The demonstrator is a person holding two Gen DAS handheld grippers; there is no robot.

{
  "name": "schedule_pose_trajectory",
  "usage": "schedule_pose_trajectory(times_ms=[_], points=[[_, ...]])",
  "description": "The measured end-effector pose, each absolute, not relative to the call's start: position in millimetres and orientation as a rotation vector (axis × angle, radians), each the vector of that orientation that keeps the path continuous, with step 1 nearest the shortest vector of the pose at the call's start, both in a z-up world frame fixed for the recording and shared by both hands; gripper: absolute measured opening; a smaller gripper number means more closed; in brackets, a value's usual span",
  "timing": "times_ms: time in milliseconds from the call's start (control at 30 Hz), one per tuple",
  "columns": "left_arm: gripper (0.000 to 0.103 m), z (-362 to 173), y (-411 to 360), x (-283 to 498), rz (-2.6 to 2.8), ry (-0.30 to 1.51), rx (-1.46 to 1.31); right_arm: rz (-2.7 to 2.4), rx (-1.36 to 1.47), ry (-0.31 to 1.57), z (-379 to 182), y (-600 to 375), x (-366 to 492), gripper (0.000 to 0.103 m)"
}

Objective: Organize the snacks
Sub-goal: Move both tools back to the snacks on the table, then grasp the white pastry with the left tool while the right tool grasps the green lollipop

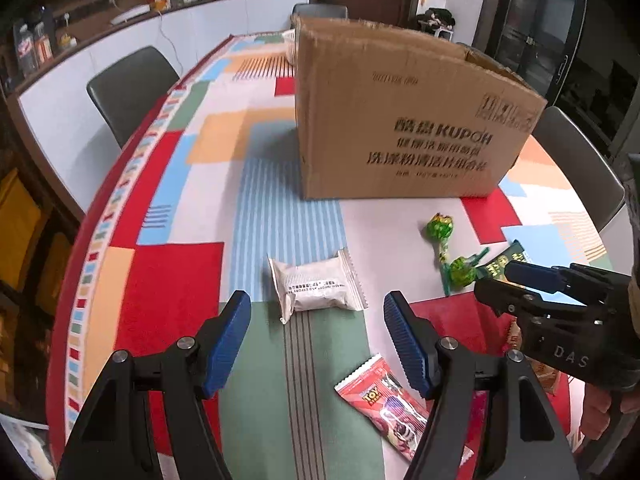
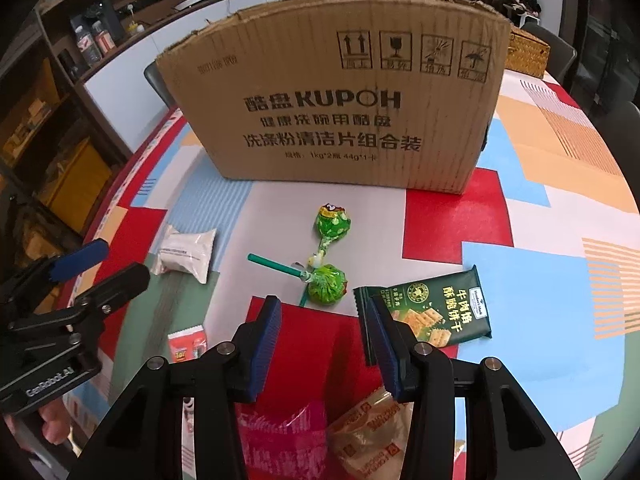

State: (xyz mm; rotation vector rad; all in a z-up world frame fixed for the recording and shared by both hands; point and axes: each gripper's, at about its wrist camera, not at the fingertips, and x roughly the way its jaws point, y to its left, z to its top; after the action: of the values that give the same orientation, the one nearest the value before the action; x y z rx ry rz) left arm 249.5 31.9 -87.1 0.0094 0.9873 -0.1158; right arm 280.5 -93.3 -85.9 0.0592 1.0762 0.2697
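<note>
The cardboard box hides its own inside, and its small print under the big lettering is blurred in the left wrist view. At six o'clock in the right wrist view, a pink packet and a tan one run off the edge behind the gripper's arms. The red Toy Story packet is half covered by a black arm at five o'clock.
</note>
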Motion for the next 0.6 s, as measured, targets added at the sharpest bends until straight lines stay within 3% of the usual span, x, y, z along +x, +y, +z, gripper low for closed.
schedule_pose_trajectory(times_ms=[600], points=[[0.071,-131,34,289,-0.115,1.061,0.012,0.248,0.024,1.104,-110,-83,303,0.041]])
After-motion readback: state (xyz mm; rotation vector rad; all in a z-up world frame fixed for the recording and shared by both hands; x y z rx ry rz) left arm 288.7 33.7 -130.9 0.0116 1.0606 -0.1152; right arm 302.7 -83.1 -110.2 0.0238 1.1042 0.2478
